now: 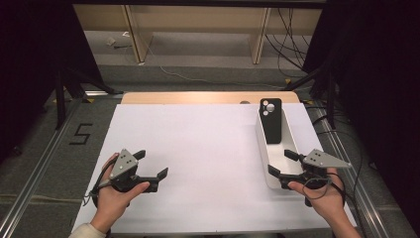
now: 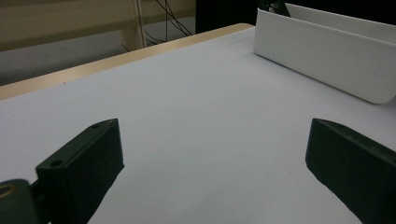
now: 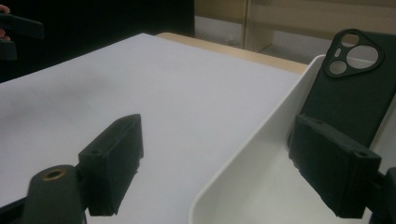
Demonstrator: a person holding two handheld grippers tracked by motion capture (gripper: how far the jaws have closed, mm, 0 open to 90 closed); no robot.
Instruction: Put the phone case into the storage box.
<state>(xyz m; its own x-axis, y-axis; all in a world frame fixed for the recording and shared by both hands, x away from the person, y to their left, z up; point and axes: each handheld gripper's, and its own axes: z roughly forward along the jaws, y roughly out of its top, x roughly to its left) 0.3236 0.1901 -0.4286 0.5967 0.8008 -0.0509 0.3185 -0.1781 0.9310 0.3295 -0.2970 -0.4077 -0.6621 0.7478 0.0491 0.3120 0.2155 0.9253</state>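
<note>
**Open jaws astride the bin wall, phone case leaning loose**

I took the white bin (image 1: 271, 148) as my landmark, since everything risky sat around it. It stood on the white table (image 1: 198, 148) toward the right edge, its long axis running away from me. Knocking it looked like the largest hazard: a light, narrow bin on a smooth sheet would slide or twist if a jaw caught its wall.

My right gripper (image 1: 286, 163) hovered at the bin's near end with its jaws spread wide and nothing between them. In the right gripper view one jaw hung inside the bin and the other outside, over the table, so the near wall lay between them. Closing there would, I judged, have pinched the wall instead of the case.

The black phone case (image 1: 271, 120) stood on end at the bin's far end, leaning against the wall, camera cut-outs uppermost. Propped like that, a nudge could tip it flat into the bin, where a thin shell would be harder to pinch.

My left gripper (image 1: 152, 167) rested well left of the bin, jaws open and empty, too far off to steady it.
</note>
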